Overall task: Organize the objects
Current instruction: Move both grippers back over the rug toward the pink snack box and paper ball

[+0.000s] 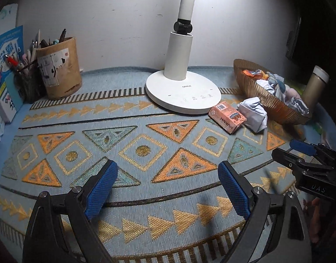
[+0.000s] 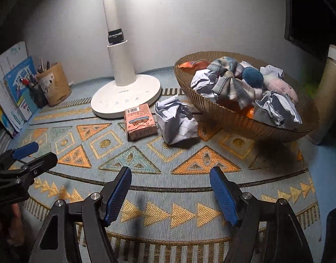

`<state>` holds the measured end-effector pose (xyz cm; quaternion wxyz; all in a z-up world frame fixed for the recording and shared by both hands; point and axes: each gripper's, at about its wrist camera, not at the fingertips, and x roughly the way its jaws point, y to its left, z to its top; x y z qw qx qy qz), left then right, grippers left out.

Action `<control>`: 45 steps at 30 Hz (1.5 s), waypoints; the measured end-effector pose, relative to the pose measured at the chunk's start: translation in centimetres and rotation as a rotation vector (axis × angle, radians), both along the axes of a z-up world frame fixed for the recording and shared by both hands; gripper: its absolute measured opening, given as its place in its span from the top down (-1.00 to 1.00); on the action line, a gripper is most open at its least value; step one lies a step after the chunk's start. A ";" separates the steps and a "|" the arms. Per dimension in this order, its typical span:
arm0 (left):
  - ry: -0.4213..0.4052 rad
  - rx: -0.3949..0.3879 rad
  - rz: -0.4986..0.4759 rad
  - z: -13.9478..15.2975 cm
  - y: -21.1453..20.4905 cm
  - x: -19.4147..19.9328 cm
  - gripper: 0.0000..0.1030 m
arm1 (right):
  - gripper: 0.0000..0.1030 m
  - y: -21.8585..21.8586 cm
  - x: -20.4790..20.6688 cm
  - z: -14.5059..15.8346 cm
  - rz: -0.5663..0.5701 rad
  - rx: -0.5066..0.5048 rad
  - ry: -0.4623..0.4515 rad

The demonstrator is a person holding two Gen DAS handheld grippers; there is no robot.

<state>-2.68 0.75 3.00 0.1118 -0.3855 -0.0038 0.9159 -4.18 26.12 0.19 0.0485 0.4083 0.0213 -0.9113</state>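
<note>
Left gripper [image 1: 168,168] low over patterned mat [image 1: 146,197], jaws wide, nothing between them. White lamp base [image 1: 181,94] at mat's far edge. Pink box [image 1: 227,116] just in front of it, touching crumpled paper [image 1: 253,115]. Gold basket [image 1: 271,104] at far right corner, heaped. Pen holders [image 1: 58,68] far left corner. Right gripper [image 1: 299,151] at right edge.

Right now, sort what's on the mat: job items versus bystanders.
Job:
crumpled paper
pink box
gold bowl, already holding paper and cloth

Bystanders:
desk lamp
pen holder
books
flask
</note>
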 end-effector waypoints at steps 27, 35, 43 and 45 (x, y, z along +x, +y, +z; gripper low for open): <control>-0.016 0.021 -0.020 -0.8 -0.3 0.0 -0.80 | -0.86 3.3 -7.1 0.5 -0.194 -0.377 -0.095; 0.005 0.022 0.026 -0.5 -1.0 0.2 -0.80 | -0.16 1.5 -10.2 -0.5 -0.275 -0.339 -0.098; -0.024 0.131 0.133 -0.4 -4.5 -0.6 -0.80 | 0.21 -4.8 -8.6 -0.3 -0.022 -0.318 -0.159; -0.039 0.151 0.144 -0.6 -5.1 -0.7 -0.80 | 0.33 -5.4 -7.4 0.2 0.012 -0.307 -0.144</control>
